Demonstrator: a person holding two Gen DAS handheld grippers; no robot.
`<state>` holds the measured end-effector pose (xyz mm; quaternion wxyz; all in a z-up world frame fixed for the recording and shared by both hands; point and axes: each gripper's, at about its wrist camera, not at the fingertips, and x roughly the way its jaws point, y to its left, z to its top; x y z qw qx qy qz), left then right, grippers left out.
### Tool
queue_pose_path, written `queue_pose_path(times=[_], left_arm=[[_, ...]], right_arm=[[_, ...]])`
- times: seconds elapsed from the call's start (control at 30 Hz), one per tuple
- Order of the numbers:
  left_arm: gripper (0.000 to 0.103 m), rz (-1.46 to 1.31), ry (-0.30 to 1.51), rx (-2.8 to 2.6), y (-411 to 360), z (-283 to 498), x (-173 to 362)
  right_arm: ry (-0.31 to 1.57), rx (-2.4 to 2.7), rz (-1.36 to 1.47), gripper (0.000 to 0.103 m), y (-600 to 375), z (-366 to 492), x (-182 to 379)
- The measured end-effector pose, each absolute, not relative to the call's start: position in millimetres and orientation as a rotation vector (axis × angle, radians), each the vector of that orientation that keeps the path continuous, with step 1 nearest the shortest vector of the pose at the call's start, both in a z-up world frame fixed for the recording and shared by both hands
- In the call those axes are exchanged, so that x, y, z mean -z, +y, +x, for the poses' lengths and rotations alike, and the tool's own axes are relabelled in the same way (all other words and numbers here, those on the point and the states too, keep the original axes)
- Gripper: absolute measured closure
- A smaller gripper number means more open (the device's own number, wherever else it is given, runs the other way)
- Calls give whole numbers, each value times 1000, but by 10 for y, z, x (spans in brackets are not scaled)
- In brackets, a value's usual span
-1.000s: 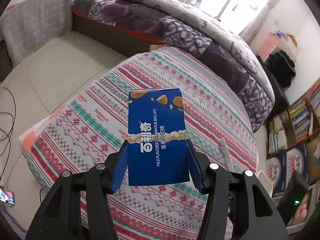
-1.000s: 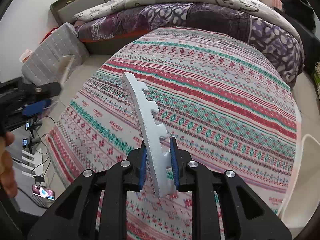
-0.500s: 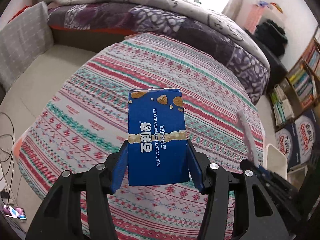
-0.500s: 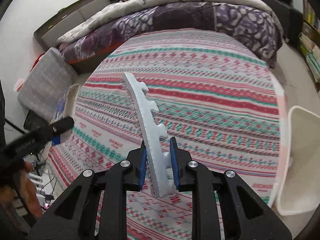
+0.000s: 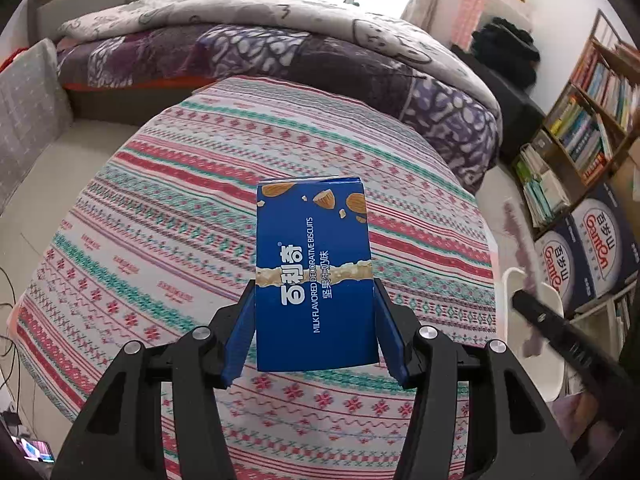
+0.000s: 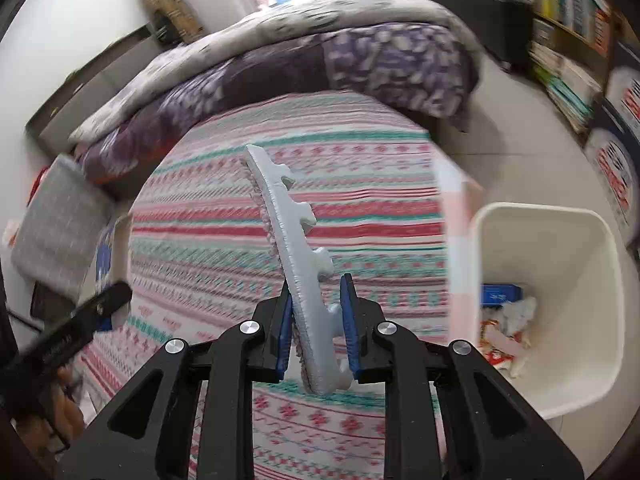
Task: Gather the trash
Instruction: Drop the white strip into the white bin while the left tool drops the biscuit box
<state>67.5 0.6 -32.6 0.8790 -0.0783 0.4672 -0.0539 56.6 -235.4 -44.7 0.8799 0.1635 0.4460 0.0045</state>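
Note:
My left gripper is shut on a blue biscuit box, held upright above the striped bedspread. My right gripper is shut on a white foam strip with notched edges, held on edge above the same bedspread. A white trash bin stands on the floor at the right of the right wrist view, with wrappers and a blue packet inside. Its rim shows at the right of the left wrist view, partly behind the other gripper.
A purple and grey quilt is heaped at the far side of the bed. Bookshelves and blue cartons stand along the right wall behind the bin. A grey cushion lies at the left. Tiled floor lies around the bin.
Both grippers have swung to the right with their loads still held. The trash bin has come fully into the right wrist view. The bookshelves now show more in the left wrist view.

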Motion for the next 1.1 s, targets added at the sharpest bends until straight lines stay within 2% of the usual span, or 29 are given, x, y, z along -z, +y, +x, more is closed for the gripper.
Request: queue_pose_path(times=[0.27, 0.37, 0.43, 0.47, 0.5, 0.7, 0.93, 1.0, 1.03, 1.1], left_arm=[[49, -118, 980, 185, -443, 687, 363], [49, -105, 991, 231, -662, 681, 389], [49, -98, 997, 261, -793, 666, 398], [49, -91, 1001, 283, -906, 658, 408], [49, -88, 1004, 297, -979, 659, 414], [49, -78, 1027, 442, -1616, 609, 472], [49, -78, 1050, 689, -2361, 479, 553], [42, -124, 1056, 750, -2443, 437, 555], [31, -144, 1058, 754, -2460, 436, 556], [29, -157, 1052, 753, -2446, 429, 540]], right_arm=[[915, 166, 492, 81, -3186, 435, 393], [913, 224, 547, 77, -3466, 379, 390], [911, 278, 569, 66, -3651, 318, 384], [906, 307, 570, 45, -3719, 283, 376], [896, 339, 573, 32, -3792, 248, 362], [829, 423, 634, 20, -4171, 22, 265], [764, 451, 691, 18, -4465, -164, 159], [743, 462, 687, 16, -4514, -205, 108], [731, 467, 685, 16, -4532, -222, 79], [711, 470, 680, 14, -4541, -242, 30]])
